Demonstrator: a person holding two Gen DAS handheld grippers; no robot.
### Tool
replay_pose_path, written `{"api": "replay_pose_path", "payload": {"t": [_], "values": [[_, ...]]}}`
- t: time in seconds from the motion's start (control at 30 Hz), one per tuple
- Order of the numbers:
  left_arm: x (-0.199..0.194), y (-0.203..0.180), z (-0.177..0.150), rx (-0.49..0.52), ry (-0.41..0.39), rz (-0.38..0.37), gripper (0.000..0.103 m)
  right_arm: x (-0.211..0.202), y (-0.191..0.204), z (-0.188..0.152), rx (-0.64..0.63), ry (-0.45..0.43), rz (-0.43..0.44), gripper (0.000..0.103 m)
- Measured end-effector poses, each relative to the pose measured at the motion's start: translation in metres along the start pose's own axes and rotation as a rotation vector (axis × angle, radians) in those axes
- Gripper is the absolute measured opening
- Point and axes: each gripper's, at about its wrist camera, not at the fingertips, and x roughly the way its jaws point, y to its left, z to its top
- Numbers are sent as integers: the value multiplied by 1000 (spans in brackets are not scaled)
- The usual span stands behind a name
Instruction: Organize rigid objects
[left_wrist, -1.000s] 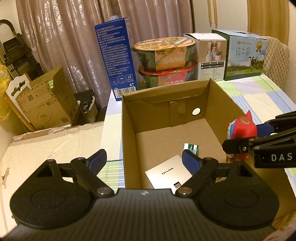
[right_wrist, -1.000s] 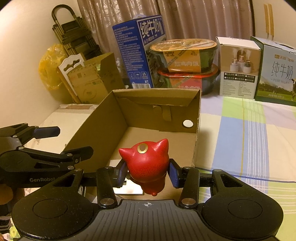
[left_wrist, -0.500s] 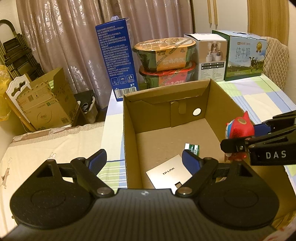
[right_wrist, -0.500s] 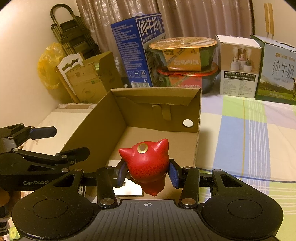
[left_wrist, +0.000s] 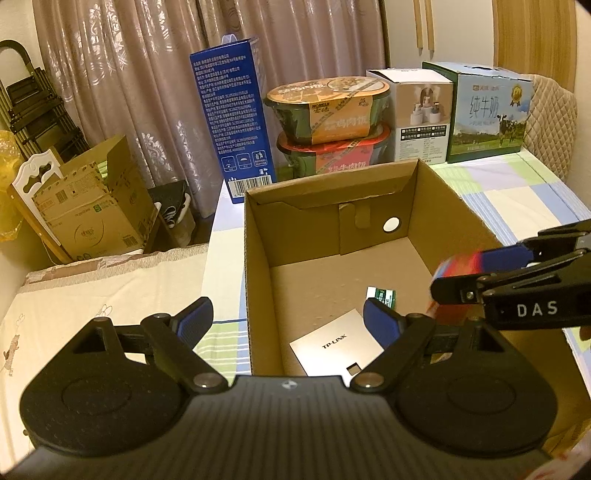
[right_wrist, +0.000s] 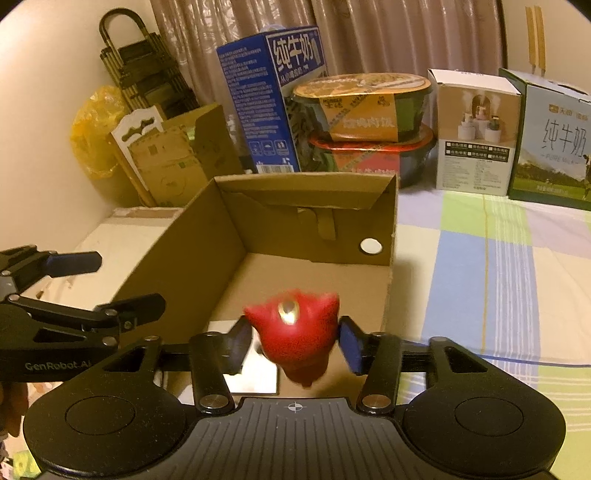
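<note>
An open cardboard box (left_wrist: 454, 199) stands on the table and holds a silver TP-LINK device (left_wrist: 334, 347) and a small green packet (left_wrist: 381, 296). My right gripper (right_wrist: 293, 341) holds a red cat-eared figurine (right_wrist: 293, 334), blurred, with its jaws spread a little off the toy's sides, over the box's near right part. The figurine (left_wrist: 456, 266) and right gripper also show at the right of the left wrist view. My left gripper (left_wrist: 288, 319) is open and empty, straddling the box's near left wall.
Behind the box stand a tall blue milk carton (left_wrist: 232, 122), two stacked instant-noodle bowls (left_wrist: 328, 122), a white product box (left_wrist: 423, 110) and a green milk case (left_wrist: 487, 110). A checked cloth (right_wrist: 491, 258) covers the table at right. Cardboard boxes (left_wrist: 92, 206) sit on the floor at left.
The right gripper has moved left over the box interior and its jaws have widened; the figurine now looks blurred and lower between them. The left gripper has held still.
</note>
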Motion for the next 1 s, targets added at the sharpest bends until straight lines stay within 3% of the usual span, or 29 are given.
{"api": "replay_pose_path", "payload": {"t": [0.07,0.1,0.5,1.0], "values": [[-1,0,0,-1,-2,3,86,-3,3,1,-11,-20,-4,71],[-2,1,0,-1,-4,3,86,-5,4,1,-13,-29,-15,72],[-27,-2,-8,-17,-15,8,88,-31,4,2,-3,-48,1,73],[-104,-11,-35,-77,-61,21,102,-111,27,-30,20,-54,-8,78]]}}
